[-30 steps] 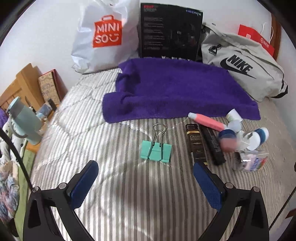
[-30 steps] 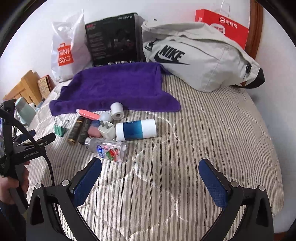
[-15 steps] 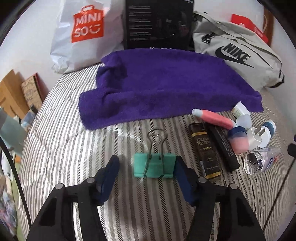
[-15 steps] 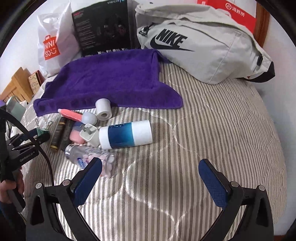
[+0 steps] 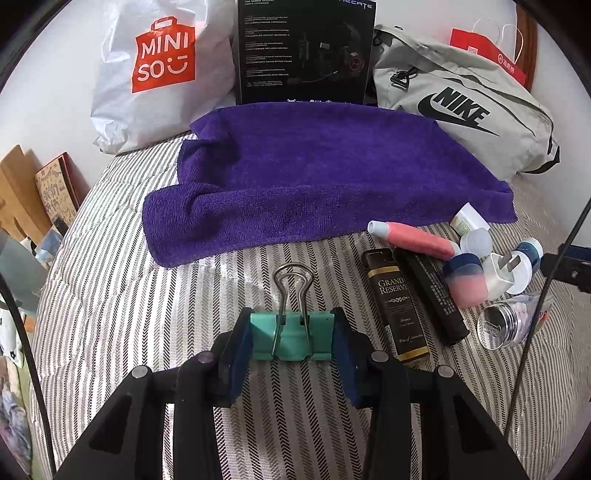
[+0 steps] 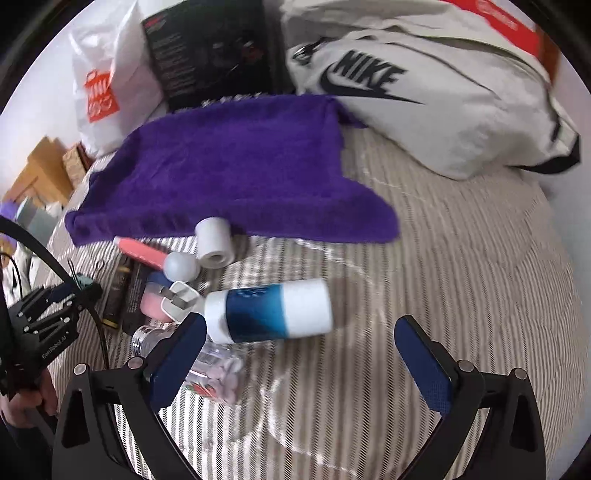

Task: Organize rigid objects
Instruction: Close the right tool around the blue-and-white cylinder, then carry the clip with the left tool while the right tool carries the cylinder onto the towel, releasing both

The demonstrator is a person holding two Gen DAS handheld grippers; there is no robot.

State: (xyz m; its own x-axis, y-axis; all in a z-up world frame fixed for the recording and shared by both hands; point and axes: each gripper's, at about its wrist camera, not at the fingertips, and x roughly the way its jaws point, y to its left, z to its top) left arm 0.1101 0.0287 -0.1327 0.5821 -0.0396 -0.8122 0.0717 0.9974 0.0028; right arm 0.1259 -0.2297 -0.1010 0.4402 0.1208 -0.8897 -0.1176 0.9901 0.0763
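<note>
We note a bed (image 5: 110, 295) with a grey-and-white striped quilted cover, lit evenly and brightly. A plain white wall (image 5: 48, 85) runs behind it. At the far right, a brown wooden headboard edge (image 5: 526, 33) stands against the wall. To the left of the bed we see light wooden furniture (image 5: 14, 195); its exact form is cut off by the frame.

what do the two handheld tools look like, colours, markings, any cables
Both tools, left and right, have matte black angular frames with triangular cutouts and silver round bolts. Each carries two flat fingers faced with dark blue pads. The right view shows the left tool's black body with white GenRobot.AI lettering and thin black cables curving from it.
</note>
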